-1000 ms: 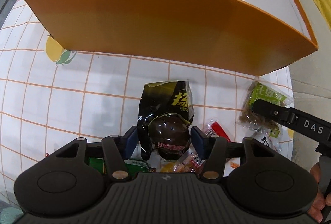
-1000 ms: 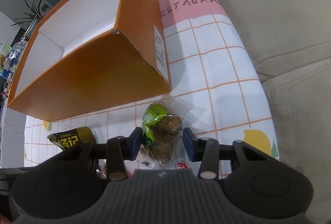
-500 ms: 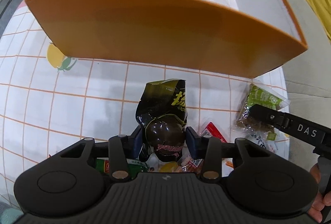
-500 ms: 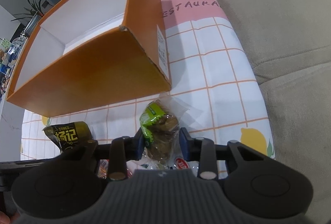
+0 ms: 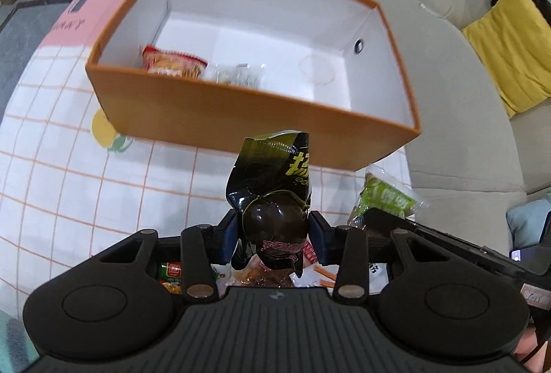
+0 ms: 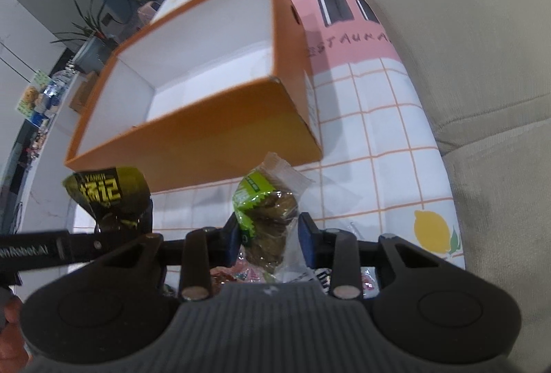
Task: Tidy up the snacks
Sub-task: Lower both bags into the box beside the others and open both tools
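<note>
Black snack pouch (image 5: 273,187) pinched in left gripper (image 5: 273,232), green cookie packet (image 6: 267,211) pinched in right gripper (image 6: 268,230), orange box (image 5: 220,118) ahead of both.

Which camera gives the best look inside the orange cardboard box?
The left wrist view: it looks down into the orange cardboard box, showing its white floor and a red snack packet inside. The right wrist view shows the box at a slant, its near wall hiding the contents.
</note>
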Tool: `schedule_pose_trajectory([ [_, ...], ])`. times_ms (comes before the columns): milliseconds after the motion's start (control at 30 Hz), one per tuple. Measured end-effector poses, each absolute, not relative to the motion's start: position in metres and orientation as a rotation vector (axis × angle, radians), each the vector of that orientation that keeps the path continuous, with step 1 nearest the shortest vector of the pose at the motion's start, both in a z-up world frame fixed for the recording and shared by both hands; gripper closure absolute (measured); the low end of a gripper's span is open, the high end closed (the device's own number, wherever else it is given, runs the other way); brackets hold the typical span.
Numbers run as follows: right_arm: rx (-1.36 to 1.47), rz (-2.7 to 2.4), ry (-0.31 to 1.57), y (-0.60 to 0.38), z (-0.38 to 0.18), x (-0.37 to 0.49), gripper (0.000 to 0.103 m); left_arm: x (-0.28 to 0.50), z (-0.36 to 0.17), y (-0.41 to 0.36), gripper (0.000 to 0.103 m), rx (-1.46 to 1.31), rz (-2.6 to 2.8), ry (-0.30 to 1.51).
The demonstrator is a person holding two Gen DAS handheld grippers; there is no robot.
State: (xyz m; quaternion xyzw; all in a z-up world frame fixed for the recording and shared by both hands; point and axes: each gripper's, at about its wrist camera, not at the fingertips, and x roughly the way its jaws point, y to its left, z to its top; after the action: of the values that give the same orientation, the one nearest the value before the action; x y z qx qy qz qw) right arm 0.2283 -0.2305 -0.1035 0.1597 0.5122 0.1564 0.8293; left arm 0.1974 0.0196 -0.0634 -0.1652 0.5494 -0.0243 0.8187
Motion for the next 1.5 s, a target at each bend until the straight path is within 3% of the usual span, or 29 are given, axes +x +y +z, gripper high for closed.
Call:
schedule_pose_trajectory([
  [500,0.399,0.402,1.039,-0.235,-0.073,0.215,0.071,0.191,-0.029,0.023,0.055,-0.331,-0.125,1.090],
  [867,0.213,0.470,0.951,-0.210,-0.012,0.283,0.071,0.270,-0.005,0.018,0.055,-0.256,-0.215,1.105],
  [1200,-0.059,0.547,1.139,-0.158,-0.041,0.370,0.071,0.344,-0.063,0.027,0.055,-0.282,-0.233,1.260],
  [1500,-0.277,0.592,1.246,-0.131,-0.080,0.386,0.071,0.368,-0.122,0.030,0.055,-0.327,-0.242,1.392],
])
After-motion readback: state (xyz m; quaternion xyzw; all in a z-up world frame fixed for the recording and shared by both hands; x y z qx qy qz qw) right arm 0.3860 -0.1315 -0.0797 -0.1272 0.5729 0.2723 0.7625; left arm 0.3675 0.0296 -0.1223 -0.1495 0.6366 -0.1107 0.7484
